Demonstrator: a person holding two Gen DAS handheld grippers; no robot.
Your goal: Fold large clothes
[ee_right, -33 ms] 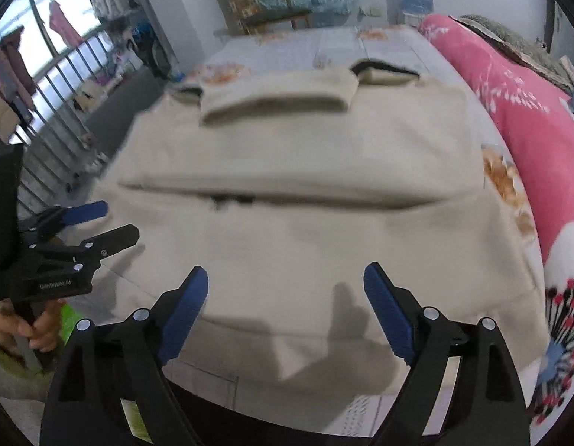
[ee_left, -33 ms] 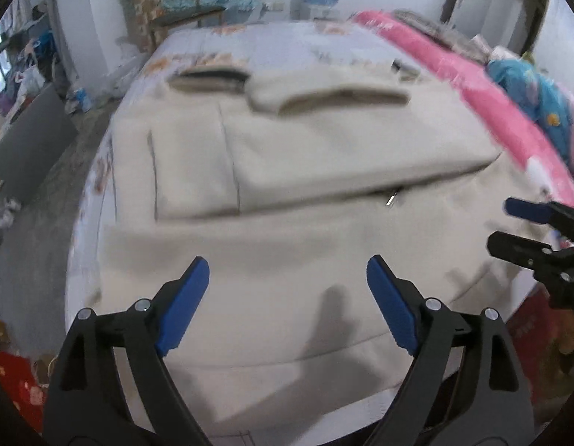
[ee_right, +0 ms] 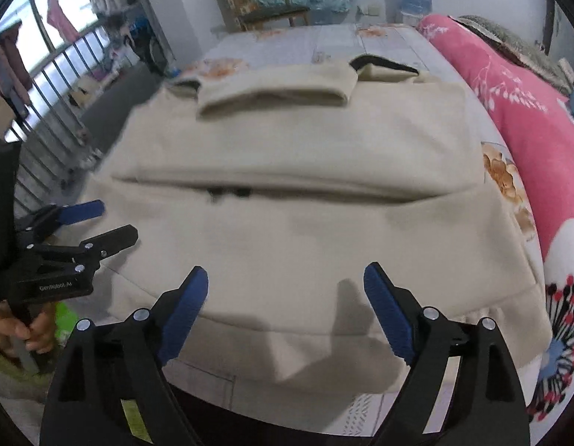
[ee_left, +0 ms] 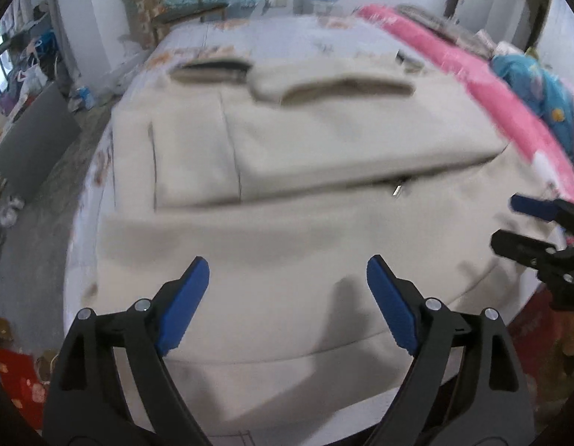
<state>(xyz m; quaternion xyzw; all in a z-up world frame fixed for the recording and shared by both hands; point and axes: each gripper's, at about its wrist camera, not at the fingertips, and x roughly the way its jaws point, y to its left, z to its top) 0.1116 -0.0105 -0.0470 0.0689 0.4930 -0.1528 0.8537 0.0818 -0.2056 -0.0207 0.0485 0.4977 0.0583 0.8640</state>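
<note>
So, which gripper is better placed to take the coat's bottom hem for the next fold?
Neither clearly: left gripper and right gripper both hover over the beige coat near its hem, jaws opening, nothing between them.

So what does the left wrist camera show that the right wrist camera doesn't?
Only the left wrist view shows the blue bundle on the pink quilt, the silver zipper pull and the right tongs at its edge. Only the right wrist view shows the window railing, hanging clothes and the hand gripping the left tongs. Both show the folded beige garment on the bed, and both tongs opening with nothing between them.
</note>
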